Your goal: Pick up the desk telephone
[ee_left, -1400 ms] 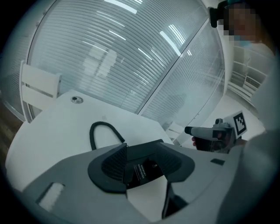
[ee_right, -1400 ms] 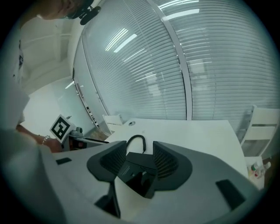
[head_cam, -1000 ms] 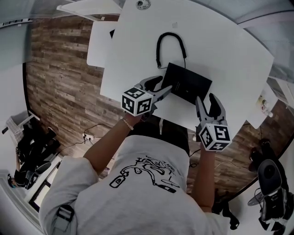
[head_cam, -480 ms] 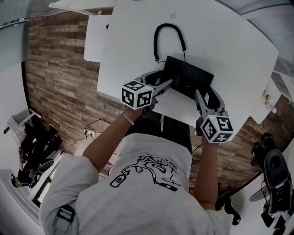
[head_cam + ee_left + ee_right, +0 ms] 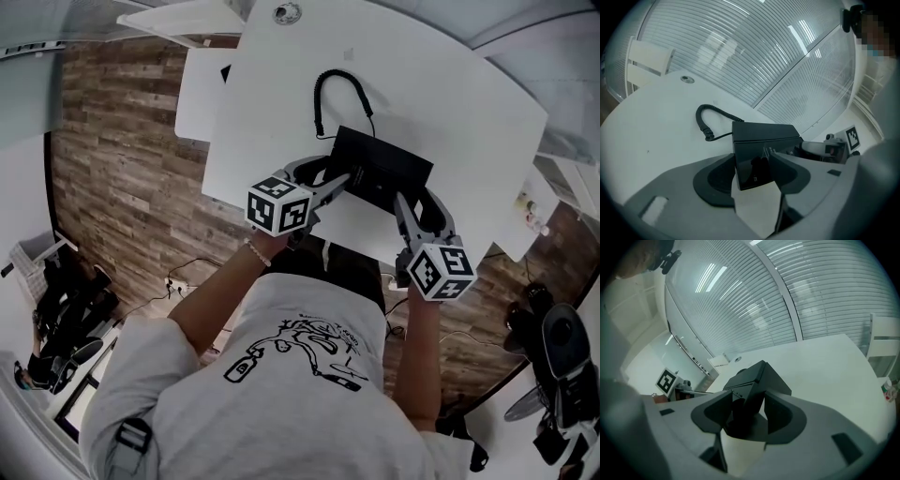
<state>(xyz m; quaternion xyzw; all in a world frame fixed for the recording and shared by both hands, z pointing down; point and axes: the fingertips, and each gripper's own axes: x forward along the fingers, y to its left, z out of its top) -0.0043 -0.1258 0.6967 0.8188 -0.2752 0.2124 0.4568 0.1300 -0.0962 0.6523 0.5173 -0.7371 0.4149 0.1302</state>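
**Both grippers on the telephone at the desk's near edge**

Since a second ago the right hand-held gripper [image 5: 414, 197] has crept slightly in on the desk telephone [image 5: 384, 169], while the left hand-held gripper [image 5: 337, 169] sits much where it did.

Nearest to the camera, below the telephone in the head view, is the person's grey printed shirt [image 5: 272, 375]. Two hand-held grippers reach from it, each with one marker cube [image 5: 279, 206], two cubes in all. The left one's jaws are closing, with the telephone's near left end between them and a pad against each side. The right one's jaws are clamped on its near right corner, which looks tipped up in the right gripper view.

There is one telephone, black, near the near edge of the white desk [image 5: 450, 103]. One coiled cord [image 5: 323, 94] loops out just beyond it.

Keys and handset cannot be made out on the dark casing. The grippers cover its near edge, and where the cord ends is not clear.

One round fitting [image 5: 287, 12] sits in the desk well beyond the telephone. A smaller white desk [image 5: 202, 89] stands to the telephone's left over the wood-plank floor [image 5: 122, 169]. White slatted blinds [image 5: 740, 56] fill the wall behind.
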